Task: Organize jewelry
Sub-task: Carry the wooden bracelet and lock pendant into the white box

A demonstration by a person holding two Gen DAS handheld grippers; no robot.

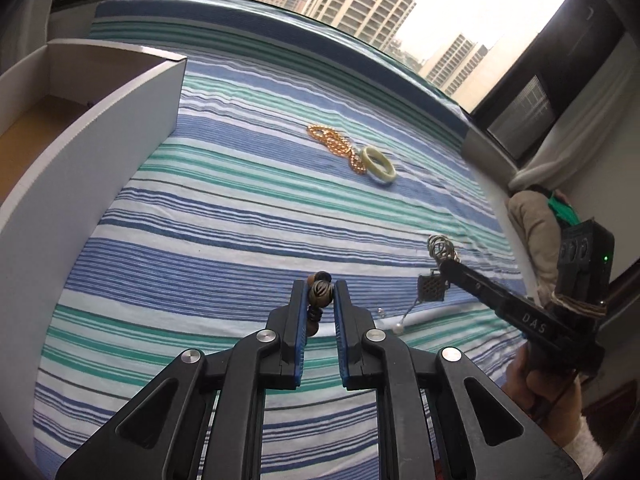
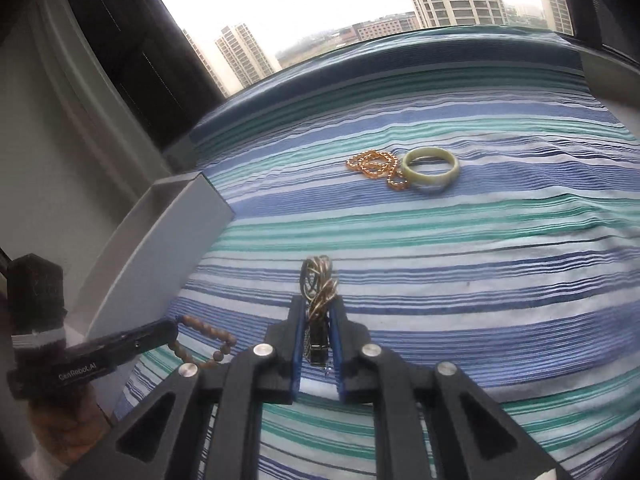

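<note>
Hanging from the left claw (image 1: 320, 294), a brown bead bracelet (image 1: 319, 295) is clamped at lower centre of the frame. The right claw (image 2: 318, 318) is clamped on a twisted metal necklace (image 2: 318, 288). A gold bead chain (image 2: 374, 168) touches a green bangle (image 2: 430, 170) on the striped bed (image 2: 480, 260), upper centre. A white box (image 1: 100, 132) stands at left.
</note>
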